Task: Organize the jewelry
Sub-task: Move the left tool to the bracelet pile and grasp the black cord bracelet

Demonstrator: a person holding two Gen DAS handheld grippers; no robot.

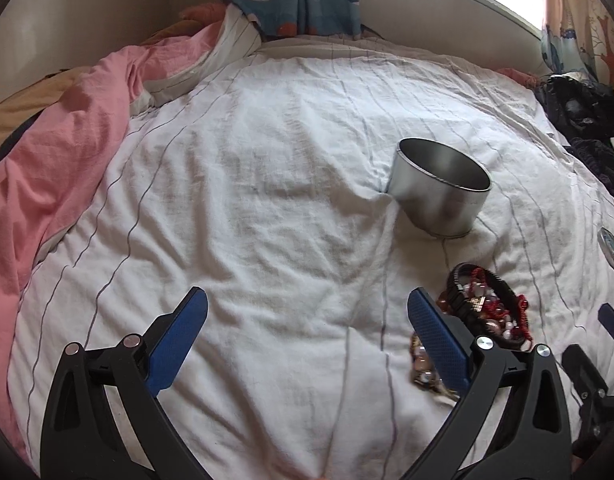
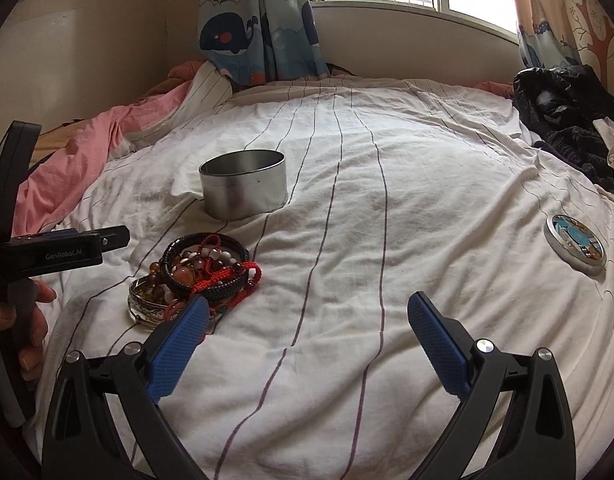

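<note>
**A:** Bracelets (image 2: 205, 270), a tangled heap of them: black braided bands, red cord, beads, and a silver bangle (image 2: 145, 300) at the near edge. Where do they lie from each tool?

**B:** For the right gripper (image 2: 307, 336), off to the left, with its left blue pad (image 2: 179, 342) just overlapping the near edge of the heap. For the left gripper (image 1: 307, 334), off to the right, behind and beside its right pad (image 1: 437, 344). Neither has the heap between its fingers.

**A:** Jaws?

**B:** Both spread wide, both empty.

**A:** Which is nearer?

**B:** Hard to call; each has one fingertip at the heap (I'd judge either needs only a short sideways shift). The heap has no clear long axis, being a clump of rings lying mostly flat.

**A:** And the destination?

**B:** Probably the open round metal tin (image 2: 243, 184), upright just beyond the heap. Its decorated lid (image 2: 575, 250) lies well apart to the right.

**A:** Surface?

**B:** A soft, creased white bedsheet (image 2: 387, 240) with thin dark stripes, so the tin tilts a little and fingers will sink. A pink quilt (image 1: 59, 160) is bunched at the left, dark clothes (image 2: 567, 112) at the right, whale-print curtains (image 2: 259, 28) under a bright window.
</note>
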